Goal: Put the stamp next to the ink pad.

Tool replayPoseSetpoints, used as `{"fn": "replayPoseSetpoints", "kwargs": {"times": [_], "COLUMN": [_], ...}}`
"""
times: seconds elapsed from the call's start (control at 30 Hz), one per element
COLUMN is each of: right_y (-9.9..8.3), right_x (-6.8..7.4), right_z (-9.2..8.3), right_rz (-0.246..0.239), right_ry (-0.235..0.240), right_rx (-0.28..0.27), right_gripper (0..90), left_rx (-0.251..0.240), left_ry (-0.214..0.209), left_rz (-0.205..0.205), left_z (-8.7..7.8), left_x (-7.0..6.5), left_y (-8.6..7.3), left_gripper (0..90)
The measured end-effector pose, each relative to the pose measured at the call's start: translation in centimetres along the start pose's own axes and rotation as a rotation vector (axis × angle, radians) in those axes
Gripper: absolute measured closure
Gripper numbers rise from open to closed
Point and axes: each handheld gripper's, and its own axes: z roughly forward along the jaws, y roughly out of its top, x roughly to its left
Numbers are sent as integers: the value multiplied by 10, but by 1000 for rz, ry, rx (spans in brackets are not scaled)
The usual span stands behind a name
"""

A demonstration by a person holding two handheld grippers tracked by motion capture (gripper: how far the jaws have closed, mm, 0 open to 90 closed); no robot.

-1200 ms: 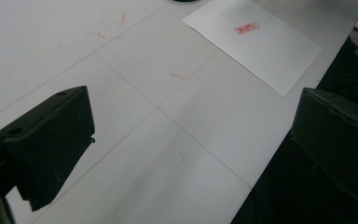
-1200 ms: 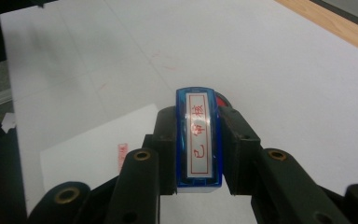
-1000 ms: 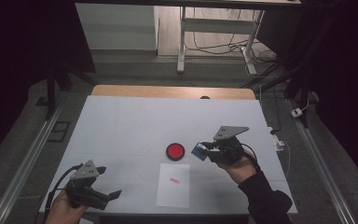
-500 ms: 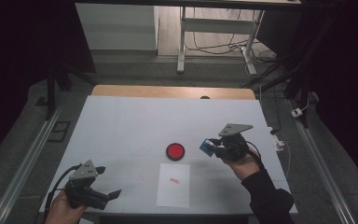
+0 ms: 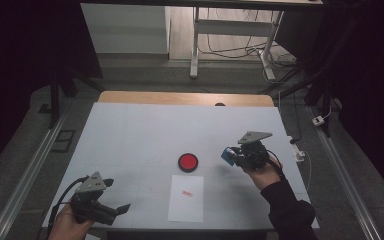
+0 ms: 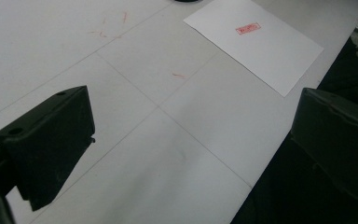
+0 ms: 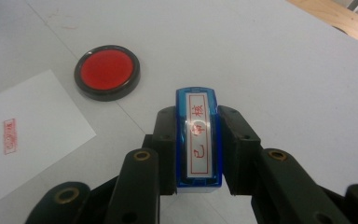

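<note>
High view shows the white table (image 5: 130,135) with a sheet (image 5: 186,198) near its front edge and a round red ink pad (image 5: 187,162) just behind the sheet, close to it but apart. A small red mark (image 5: 186,192) is printed on the sheet; from this height it cannot be read. The right gripper (image 5: 232,156) is held above the table to the right of the pad, and a blue stamp (image 5: 227,155) sticks out at its tip, half covered by the gripper body and the grey plate. The left gripper (image 5: 122,208) is at the front left corner of the table, its hand cut off by the bottom edge of the picture.

Right gripper view is much clearer. The two black jaws are clamped on the sides of the stamp (image 7: 199,140), which has a blue case and a white label with red characters. The pad (image 7: 107,72) is a shallow black dish with red ink inside; it lies ahead and to the left of the stamp, well apart from it. The sheet (image 7: 32,130) is cut off at the left edge, with the mark (image 7: 10,136) on it.

Left gripper view shows its jaws wide apart with nothing between them, above bare table. The sheet (image 6: 256,42) lies farther off, and a dark rim of the pad (image 6: 185,1) is almost fully cut off at the top edge.
</note>
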Motion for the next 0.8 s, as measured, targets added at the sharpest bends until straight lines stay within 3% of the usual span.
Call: {"fn": "replayPoseSetpoints", "kwargs": {"times": [0.8], "right_y": [-15], "right_x": [-8], "right_z": [23], "right_rz": [29], "right_ry": [9], "right_rx": [92], "right_gripper": [696], "left_rx": [2], "left_ry": [0], "left_rz": [-4], "left_z": [0], "left_x": [0], "left_y": [0], "left_gripper": [0]}}
